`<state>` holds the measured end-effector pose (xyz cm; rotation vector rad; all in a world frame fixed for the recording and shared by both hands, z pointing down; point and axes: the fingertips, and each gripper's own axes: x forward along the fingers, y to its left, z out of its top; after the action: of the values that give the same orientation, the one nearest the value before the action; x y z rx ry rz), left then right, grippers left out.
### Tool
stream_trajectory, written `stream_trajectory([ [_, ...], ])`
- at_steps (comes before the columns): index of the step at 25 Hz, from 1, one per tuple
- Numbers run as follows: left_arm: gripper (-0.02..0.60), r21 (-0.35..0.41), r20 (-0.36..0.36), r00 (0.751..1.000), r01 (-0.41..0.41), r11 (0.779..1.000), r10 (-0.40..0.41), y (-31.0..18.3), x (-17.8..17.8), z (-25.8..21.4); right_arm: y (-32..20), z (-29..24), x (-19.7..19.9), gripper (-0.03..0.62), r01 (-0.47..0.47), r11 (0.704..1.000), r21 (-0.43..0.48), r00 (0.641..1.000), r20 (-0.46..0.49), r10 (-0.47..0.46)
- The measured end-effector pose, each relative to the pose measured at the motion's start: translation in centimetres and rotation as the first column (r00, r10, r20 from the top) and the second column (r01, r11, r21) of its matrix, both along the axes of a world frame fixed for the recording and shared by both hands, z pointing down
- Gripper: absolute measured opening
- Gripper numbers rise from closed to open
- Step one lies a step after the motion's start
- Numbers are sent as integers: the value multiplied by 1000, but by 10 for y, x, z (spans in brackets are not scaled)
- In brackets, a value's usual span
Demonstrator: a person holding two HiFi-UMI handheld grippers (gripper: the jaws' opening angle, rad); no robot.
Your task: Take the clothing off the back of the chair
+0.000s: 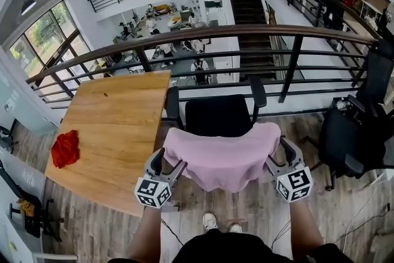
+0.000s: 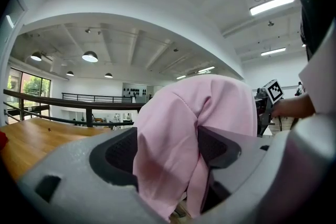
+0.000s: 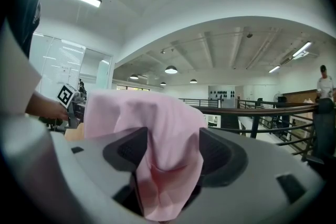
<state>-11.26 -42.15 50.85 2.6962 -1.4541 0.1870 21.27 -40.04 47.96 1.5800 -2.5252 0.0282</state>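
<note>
A pink garment [image 1: 221, 154] hangs over the back of a black office chair [image 1: 218, 115] just in front of me. My left gripper [image 1: 167, 164] is at the garment's left end and my right gripper [image 1: 280, 156] at its right end. In the left gripper view the pink cloth [image 2: 194, 107] hangs bunched between the wide-set jaws of that gripper [image 2: 168, 149]. The right gripper view shows a fold of the cloth [image 3: 142, 113] drooping between the spread jaws of that gripper [image 3: 170, 152]. Neither pair of pads visibly squeezes it. The chair back is hidden under the garment.
A wooden table [image 1: 117, 126] stands to the left with a red cloth [image 1: 64, 148] near its edge. A curved railing [image 1: 246, 34] runs behind the chair, with a drop to a lower floor beyond. Another black chair [image 1: 354, 132] stands at the right.
</note>
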Motion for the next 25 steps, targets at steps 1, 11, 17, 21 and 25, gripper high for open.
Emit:
stream_trajectory([
  [1,365,0,2,1000,-6,1000,6,-2,2,0,-1,1,0,293,3,1000,-2,1000,1,-3],
  [11,220,-5,33,998,-45,999,45,-11,18,2,-4,0,-3,197,30,1000,2,1000,-6,-30],
  [17,125,9,56,997,-53,999,52,-12,18,0,-4,-4,-5,77,26,999,32,1000,-11,-26],
  [21,37,34,72,997,-41,999,39,-12,16,-5,-1,-6,-6,20,24,999,39,1000,-3,-24],
  [25,29,37,75,996,-44,998,42,-11,16,-5,1,-6,-4,14,12,999,31,1000,1,-12],
])
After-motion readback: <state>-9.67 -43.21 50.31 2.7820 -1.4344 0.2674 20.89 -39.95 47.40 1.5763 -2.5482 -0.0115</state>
